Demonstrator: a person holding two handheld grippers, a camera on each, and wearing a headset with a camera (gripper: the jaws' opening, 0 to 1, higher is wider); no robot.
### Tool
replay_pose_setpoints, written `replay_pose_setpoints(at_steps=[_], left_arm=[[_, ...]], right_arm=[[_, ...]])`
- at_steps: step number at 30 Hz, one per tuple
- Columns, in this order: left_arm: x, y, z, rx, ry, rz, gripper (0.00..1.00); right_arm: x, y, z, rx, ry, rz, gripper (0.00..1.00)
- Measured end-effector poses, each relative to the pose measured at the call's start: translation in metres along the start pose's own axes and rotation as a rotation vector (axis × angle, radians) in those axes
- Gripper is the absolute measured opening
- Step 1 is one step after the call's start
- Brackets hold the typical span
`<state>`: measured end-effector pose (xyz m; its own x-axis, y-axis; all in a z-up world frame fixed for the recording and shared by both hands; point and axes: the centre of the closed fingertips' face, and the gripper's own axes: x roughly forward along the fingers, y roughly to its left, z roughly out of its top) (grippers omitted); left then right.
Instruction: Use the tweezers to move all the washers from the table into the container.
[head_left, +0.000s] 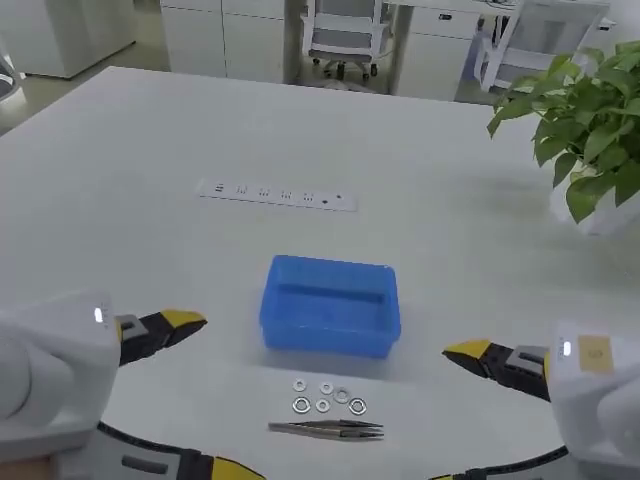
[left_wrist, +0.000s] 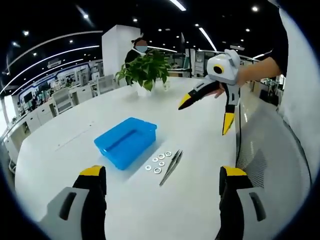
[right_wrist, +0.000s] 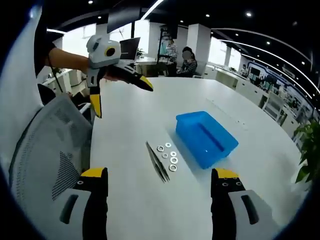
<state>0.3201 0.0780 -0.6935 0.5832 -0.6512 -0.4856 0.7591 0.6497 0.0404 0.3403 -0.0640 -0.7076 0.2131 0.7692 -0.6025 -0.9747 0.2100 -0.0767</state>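
Observation:
A blue open container (head_left: 330, 305) sits mid-table. Just in front of it lie several small metal washers (head_left: 328, 396), and the tweezers (head_left: 327, 428) rest on the table right below them. My left gripper (head_left: 230, 398) hovers left of them, open and holding nothing. My right gripper (head_left: 440, 415) hovers to their right, open too. In the left gripper view the container (left_wrist: 126, 141), washers (left_wrist: 159, 162) and tweezers (left_wrist: 171, 166) lie ahead of my wide jaws, with the right gripper (left_wrist: 203, 120) beyond. The right gripper view shows the container (right_wrist: 206, 137), washers (right_wrist: 168, 155), tweezers (right_wrist: 156, 161) and left gripper (right_wrist: 122, 102).
A white power strip (head_left: 278, 195) lies beyond the container. A potted plant (head_left: 590, 130) stands at the table's right edge. An office chair (head_left: 345, 30) stands past the far edge, and a grey mesh chair (right_wrist: 45, 150) is beside me. People are in the background.

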Motion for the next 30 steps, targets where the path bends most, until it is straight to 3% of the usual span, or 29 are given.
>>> replay_pose_setpoints(at_steps=[16,30], left_arm=[[0.005,-0.006,-0.005,0.001,0.02,-0.023,0.99],[0.008,-0.004,-0.012,-0.014,0.031,-0.022,0.99]], right_arm=[[0.001,-0.001,-0.002,-0.002,0.009,0.005,0.85],[0.007,-0.006,-0.006,-0.002,0.012,0.002,0.81]])
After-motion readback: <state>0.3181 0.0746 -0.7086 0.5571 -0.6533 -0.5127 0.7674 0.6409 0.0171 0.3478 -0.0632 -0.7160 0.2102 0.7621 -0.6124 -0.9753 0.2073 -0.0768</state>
